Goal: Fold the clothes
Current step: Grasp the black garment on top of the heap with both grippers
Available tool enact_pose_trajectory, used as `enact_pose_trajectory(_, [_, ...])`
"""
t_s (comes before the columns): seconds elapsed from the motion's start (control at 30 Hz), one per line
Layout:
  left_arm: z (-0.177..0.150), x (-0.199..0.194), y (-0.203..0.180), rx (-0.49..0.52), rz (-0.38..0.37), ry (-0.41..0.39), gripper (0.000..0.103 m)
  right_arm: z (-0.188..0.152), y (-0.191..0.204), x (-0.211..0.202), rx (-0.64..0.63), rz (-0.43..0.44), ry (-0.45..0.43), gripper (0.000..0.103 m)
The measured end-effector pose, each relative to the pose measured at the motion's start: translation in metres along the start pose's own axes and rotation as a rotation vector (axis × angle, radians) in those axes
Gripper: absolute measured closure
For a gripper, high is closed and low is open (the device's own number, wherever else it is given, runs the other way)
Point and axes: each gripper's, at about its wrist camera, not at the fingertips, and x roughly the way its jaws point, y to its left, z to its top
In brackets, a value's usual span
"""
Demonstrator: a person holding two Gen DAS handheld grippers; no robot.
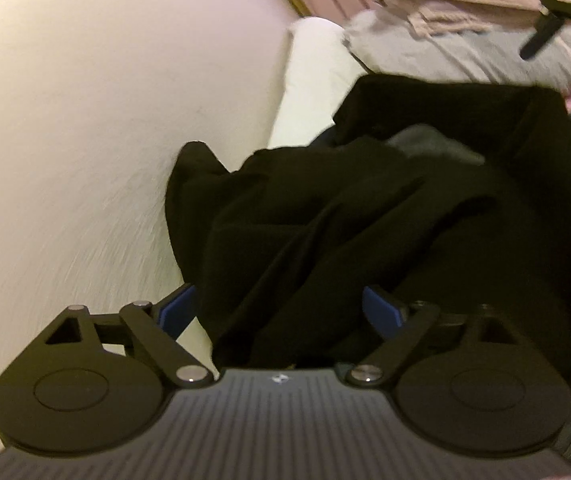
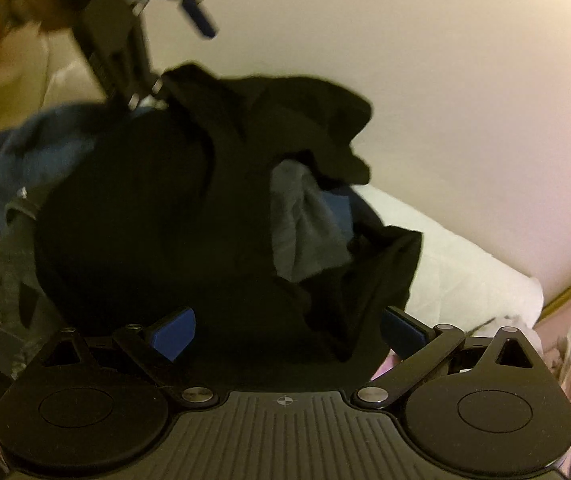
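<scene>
Both views are blurred, and the black garment point(image 1: 365, 216) is a crumpled dark mass whose kind, collar and hem cannot be made out, so no clear long axis shows. It is heaped over grey point(image 2: 301, 216) and blue clothes point(image 2: 41, 148) beside a white pillow point(image 2: 457, 276), below a cream wall point(image 1: 85, 120). The left gripper point(image 1: 281, 312) and right gripper point(image 2: 285, 332) each have jaws spread wide with black cloth lying between the blue pads point(image 1: 173, 312), not pinched.

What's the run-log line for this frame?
left gripper: open, around crumpled black fabric garment | right gripper: open, same garment | fold: not started
</scene>
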Motion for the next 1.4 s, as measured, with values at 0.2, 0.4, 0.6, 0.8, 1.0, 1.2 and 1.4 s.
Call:
enact_pose_trajectory(0.2, [-0.013, 0.027, 0.003, 0.268, -0.013, 0.041, 0.017, 0.005, 0.001, 0.029, -0.076, 0.031, 0.059, 0.008])
enact_pose_trajectory(0.4, [-0.017, 0.05, -0.001, 0.274, -0.063, 0.107, 0.067, 0.007, 0.003, 0.041, -0.069, 0.084, 0.093, 0.062])
enact_pose_trajectory(0.6, [-0.011, 0.032, 0.015, 0.182, -0.016, 0.029, 0.095, 0.009, 0.003, 0.03, -0.005, 0.068, 0.078, 0.088])
enact_pose_trajectory(0.8, [0.024, -0.018, 0.045, 0.098, 0.088, -0.13, 0.096, 0.014, -0.015, -0.027, 0.193, -0.059, -0.027, 0.093])
enact_pose_trajectory(1.0, [0.085, -0.079, 0.042, 0.11, 0.165, -0.288, 0.097, 0.011, -0.045, -0.101, 0.401, -0.189, -0.163, 0.094])
enact_pose_trajectory(1.2, [0.152, -0.134, -0.015, 0.176, 0.122, -0.441, 0.101, -0.034, -0.055, -0.197, 0.532, -0.35, -0.228, 0.094])
enact_pose_trajectory(1.4, [0.212, -0.198, -0.134, 0.253, 0.012, -0.569, 0.103, -0.12, -0.028, -0.287, 0.64, -0.443, -0.173, 0.095])
